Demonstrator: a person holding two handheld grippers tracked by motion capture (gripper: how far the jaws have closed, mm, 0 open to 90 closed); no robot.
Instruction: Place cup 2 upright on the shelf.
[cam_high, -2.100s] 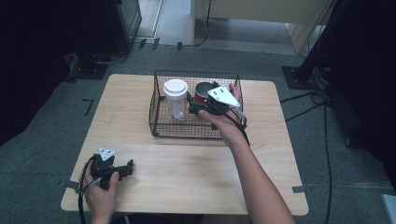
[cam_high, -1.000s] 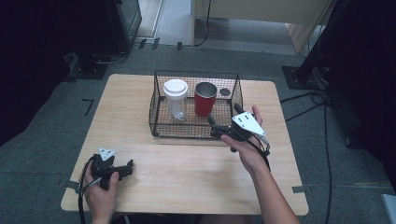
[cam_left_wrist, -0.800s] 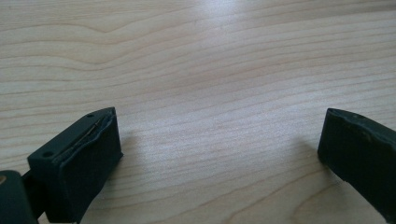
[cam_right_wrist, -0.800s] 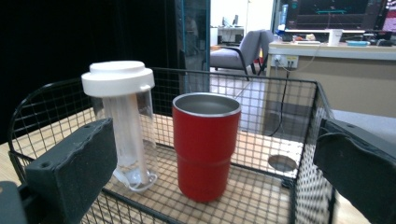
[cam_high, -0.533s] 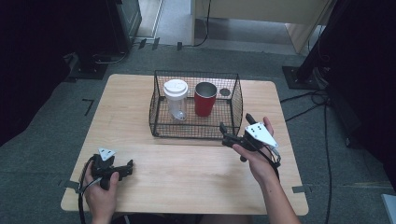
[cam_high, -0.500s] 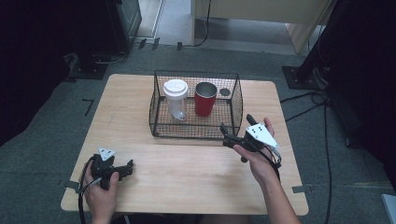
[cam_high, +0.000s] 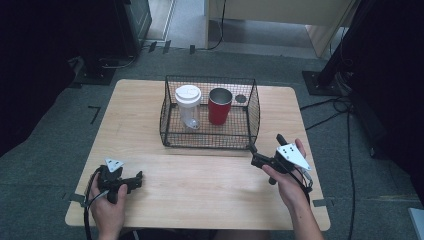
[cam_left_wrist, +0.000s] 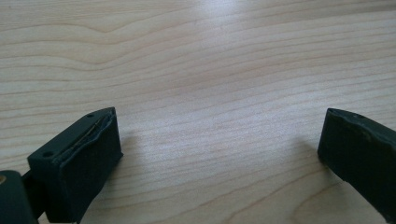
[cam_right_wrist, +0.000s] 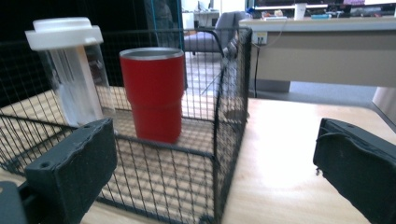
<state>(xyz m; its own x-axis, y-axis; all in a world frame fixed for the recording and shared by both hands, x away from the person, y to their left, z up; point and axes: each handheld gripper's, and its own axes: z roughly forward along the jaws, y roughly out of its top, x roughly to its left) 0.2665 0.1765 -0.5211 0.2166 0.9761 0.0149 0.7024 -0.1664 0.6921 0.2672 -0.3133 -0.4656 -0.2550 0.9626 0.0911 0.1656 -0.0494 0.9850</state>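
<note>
Since two seconds ago, the right gripper (cam_high: 263, 154) has drawn back out of the wire basket (cam_high: 254, 107) toward the person, leaving the red tumbler (cam_high: 219, 106) standing inside; it is now held over the table's near right part, just off the basket's front right corner.

Largest first: the light wooden table (cam_high: 150, 120) carries everything. The black wire basket sits at its far middle. Inside, the red tumbler stands upright in the middle, and a clear bottle with a white lid (cam_high: 188, 106) stands upright just beside it on the left, the two apart. In the right gripper view the tumbler (cam_right_wrist: 153, 93) and bottle (cam_right_wrist: 70, 67) show through the mesh (cam_right_wrist: 229, 116).

The right gripper's jaws are spread wide with nothing between them. The left gripper (cam_high: 131, 180) rests near the table's front left corner in the person's left hand (cam_high: 106, 210); its jaws are likewise released and wide over bare wood (cam_left_wrist: 210, 84).
</note>
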